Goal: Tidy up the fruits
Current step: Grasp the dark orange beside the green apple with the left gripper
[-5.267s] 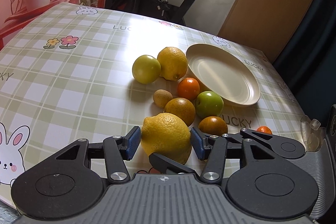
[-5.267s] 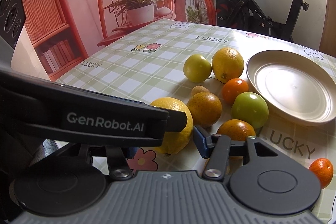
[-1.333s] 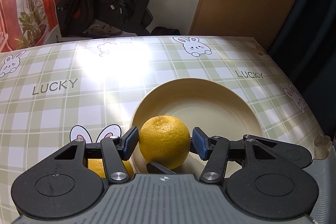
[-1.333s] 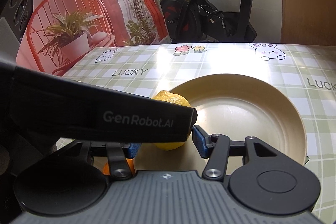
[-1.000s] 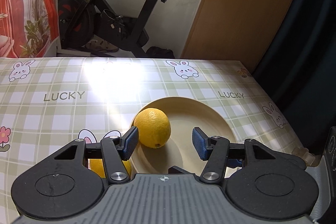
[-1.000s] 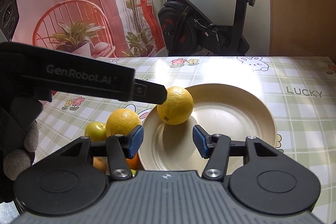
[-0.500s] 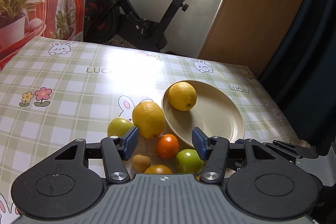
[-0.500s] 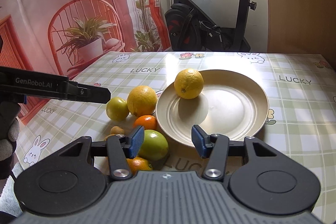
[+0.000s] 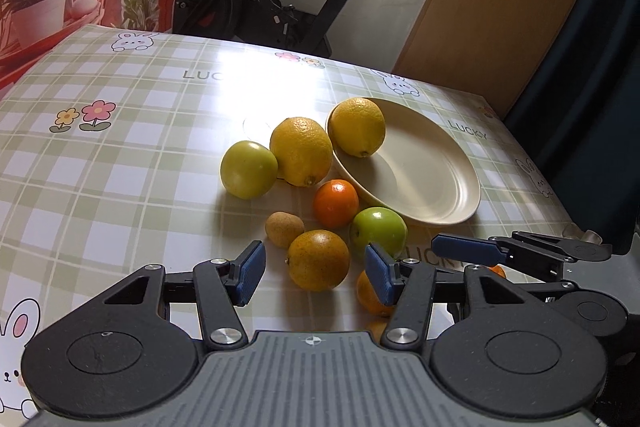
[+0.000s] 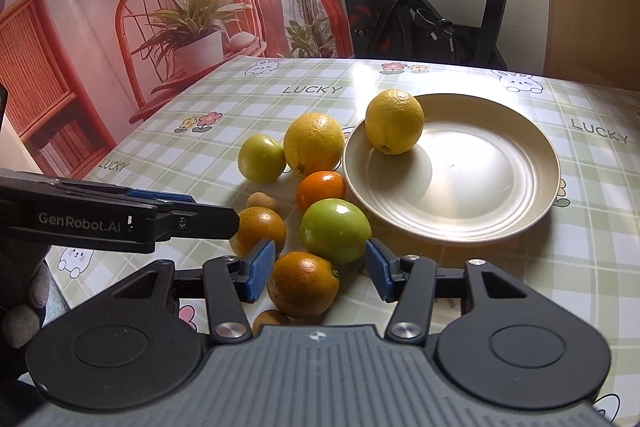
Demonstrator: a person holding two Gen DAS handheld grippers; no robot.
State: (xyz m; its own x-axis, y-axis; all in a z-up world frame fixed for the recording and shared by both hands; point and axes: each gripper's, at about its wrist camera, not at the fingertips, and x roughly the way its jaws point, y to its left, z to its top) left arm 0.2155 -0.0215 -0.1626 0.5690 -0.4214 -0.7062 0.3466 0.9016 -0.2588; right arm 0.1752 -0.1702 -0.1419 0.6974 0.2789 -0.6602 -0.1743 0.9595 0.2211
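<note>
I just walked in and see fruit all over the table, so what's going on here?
A person holding a two-finger tool in each hand is sorting fruit onto a cream plate. One yellow lemon already sits on the plate near its rim. The left tool and right tool are both open and empty, hovering over the pile beside the plate: another lemon, two green fruits, several oranges and a small brown fruit on the table.

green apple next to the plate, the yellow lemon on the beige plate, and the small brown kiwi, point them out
green apple (image 10: 334, 229), right wrist view, middle of its top.
yellow lemon (image 10: 394, 121), right wrist view, centre of its rind.
small brown kiwi (image 9: 284, 229), left wrist view, centre.
</note>
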